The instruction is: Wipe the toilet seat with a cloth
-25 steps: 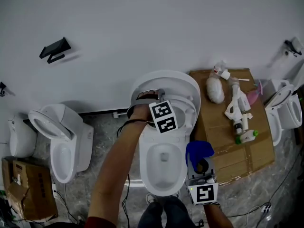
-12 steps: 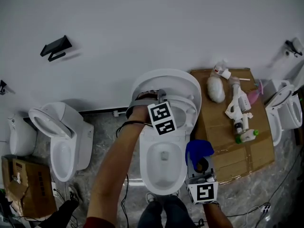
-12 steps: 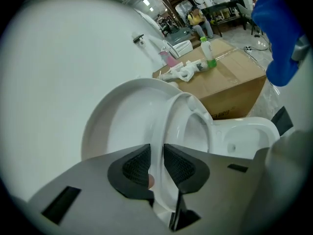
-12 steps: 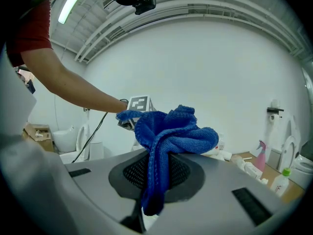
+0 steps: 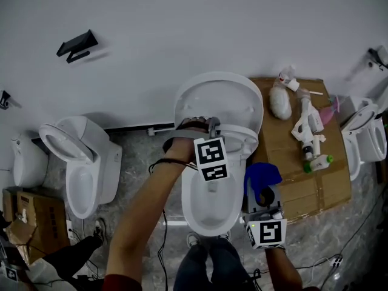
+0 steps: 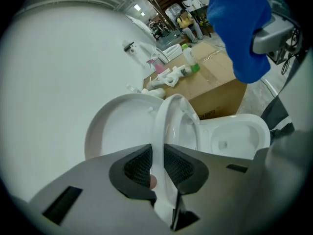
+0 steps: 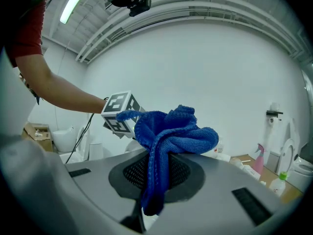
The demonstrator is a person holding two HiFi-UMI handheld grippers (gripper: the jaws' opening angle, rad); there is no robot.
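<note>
Left gripper [image 6: 157,173] jaws have just closed onto the toilet seat [image 6: 165,119] rim, tilted off the lid [image 5: 218,99]. Right gripper [image 7: 155,175] pinches the cloth [image 7: 171,131]. Judged: seat positioning first, wiping not begun.

Blue cloth [image 5: 260,177] at lower right; white toilet seat [image 5: 244,139] at centre; black-and-white checked cube [image 5: 211,159]; brown cardboard box [image 5: 330,187] at right; grey mottled floor [image 5: 130,162].

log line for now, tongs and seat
left tongs: just closed onto toilet seat | seat: tilted, off bowl | right tongs: shut on blue cloth | wipe: not started
</note>
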